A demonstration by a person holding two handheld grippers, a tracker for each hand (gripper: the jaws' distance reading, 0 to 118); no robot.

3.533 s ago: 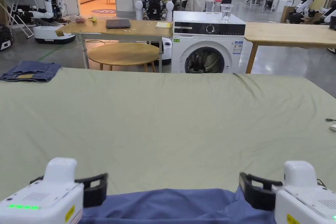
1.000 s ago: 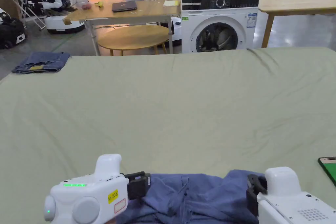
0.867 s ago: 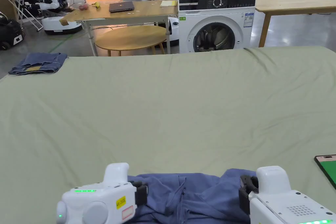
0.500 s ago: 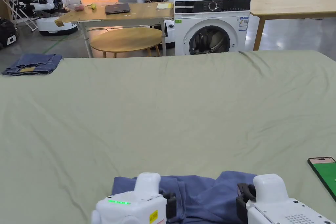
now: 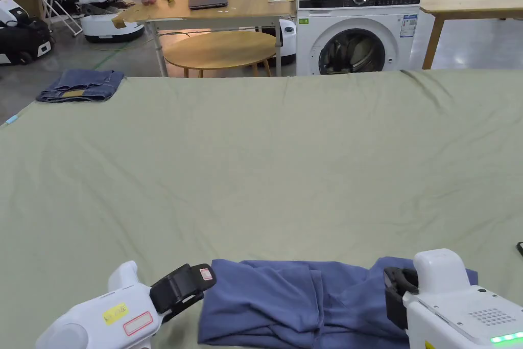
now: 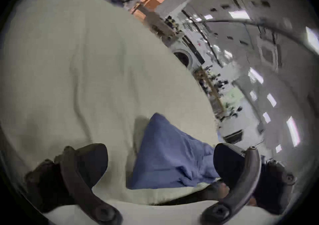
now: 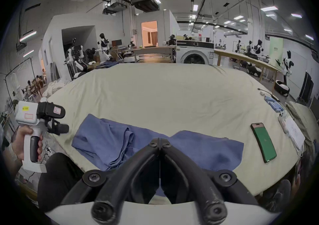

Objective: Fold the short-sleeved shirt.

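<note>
Lying bunched on the green sheet (image 5: 265,161) at its near edge, the blue shirt (image 5: 296,304) has its left part doubled over. The right gripper (image 7: 160,140) has its jaws pressed together over the shirt's near edge, though cloth between them is hidden. The left gripper (image 6: 160,158), jaws spread, hangs empty just left of the shirt. A phone (image 7: 263,142) lies right of the shirt.

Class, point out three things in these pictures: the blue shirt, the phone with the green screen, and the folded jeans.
blue shirt (image 5: 286,299), head view, on its folded left half.
phone (image 7: 263,142), right gripper view, on the middle of its screen.
folded jeans (image 5: 84,84), head view, on the top layer.
</note>
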